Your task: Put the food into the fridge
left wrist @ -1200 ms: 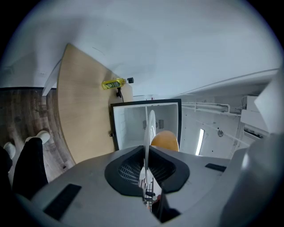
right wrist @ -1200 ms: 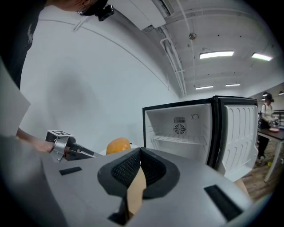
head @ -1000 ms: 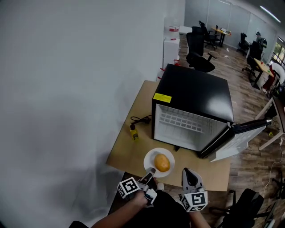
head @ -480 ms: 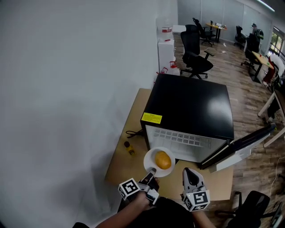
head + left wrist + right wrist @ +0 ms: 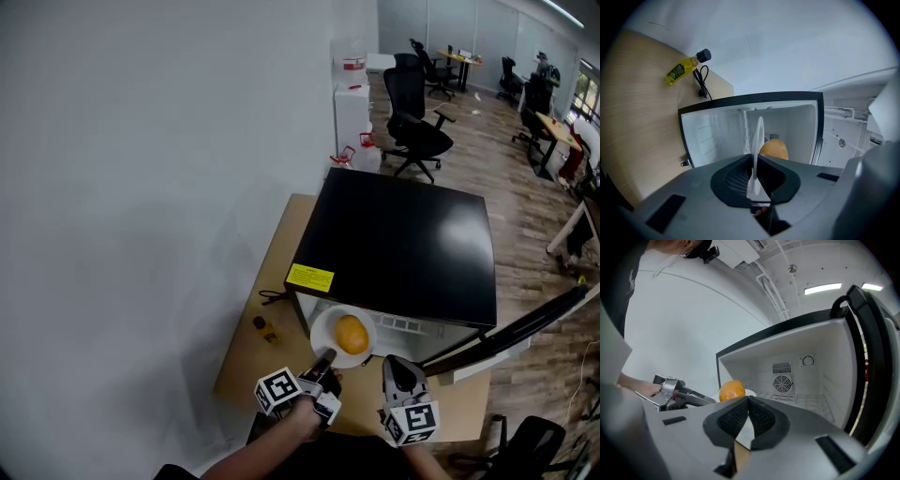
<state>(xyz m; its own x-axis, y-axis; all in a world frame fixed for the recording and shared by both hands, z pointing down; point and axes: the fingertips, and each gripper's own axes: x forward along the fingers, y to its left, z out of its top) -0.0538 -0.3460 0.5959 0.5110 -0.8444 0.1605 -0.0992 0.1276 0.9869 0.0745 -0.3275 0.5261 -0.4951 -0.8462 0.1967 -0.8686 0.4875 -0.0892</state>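
The food (image 5: pixel 352 334), a rounded orange-yellow piece, is sitting on a white plate (image 5: pixel 323 328). The plate is hanging level at the mouth of the fridge (image 5: pixel 403 244), just in front of its white inside, above the desk (image 5: pixel 258 361) near the front edge. From these views I cannot tell whether its far rim is already crossing into the compartment.

The left tool (image 5: pixel 323 360) is clamping the plate's near rim. In the left gripper view the rim is showing edge-on between the two pads, which are pressing on it from both sides. A hand is gripping this tool from below.

The right tool (image 5: pixel 398 367) is hovering just beside the plate on its right, in front of the fridge opening. Its jaws are meeting at the tips with nothing between them.

The fridge is black with a yellow label (image 5: pixel 310 277) at its front left corner, and it is taking up most of the desk's right side. Its door (image 5: pixel 525 328) is standing swung out to the right.

A yellow bottle (image 5: pixel 265 329) with a dark cap is lying on the desk towards the left edge, near the fridge's front left corner. A black cable (image 5: pixel 274 296) is lying just behind it.
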